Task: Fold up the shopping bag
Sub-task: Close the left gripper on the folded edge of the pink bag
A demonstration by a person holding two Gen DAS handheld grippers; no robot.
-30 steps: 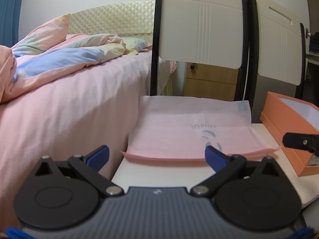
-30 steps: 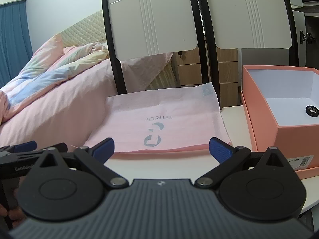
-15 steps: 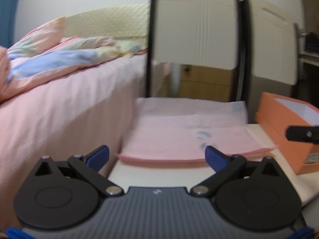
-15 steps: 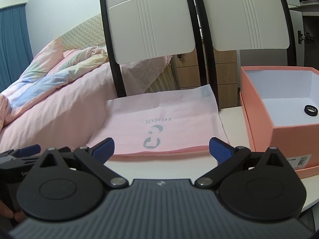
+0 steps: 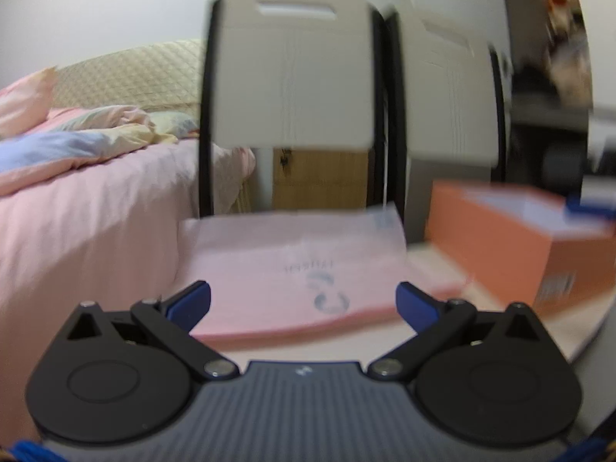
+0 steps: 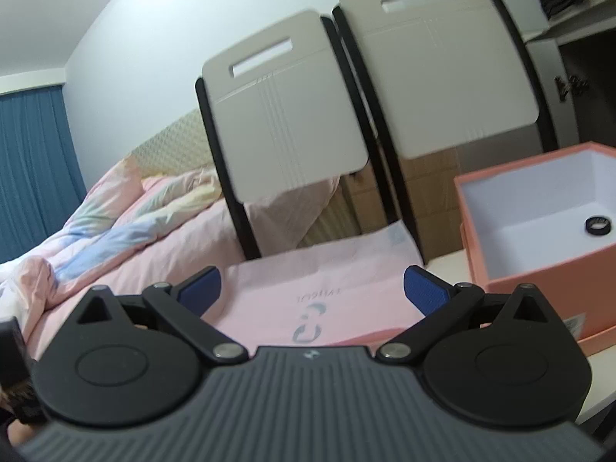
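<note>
The left gripper (image 5: pixel 303 302) has its blue-padded fingers (image 5: pixel 189 303) spread wide and grips nothing. Straight ahead of it, between the fingertips, the pink shopping bag (image 5: pixel 292 269) lies flat on the white table (image 5: pixel 385 340), its printed logo facing up. The left view is blurred. The right gripper (image 6: pixel 312 288) is likewise spread, empty, with the shopping bag (image 6: pixel 319 288) directly ahead of its fingers. To the right of both grippers an open orange box (image 6: pixel 539 265) sits beside the bag, a small black ring (image 6: pixel 597 226) inside. Beyond the bag stand two folding chairs (image 6: pixel 292 131); a bed (image 6: pixel 123 238) lies to the left.
</note>
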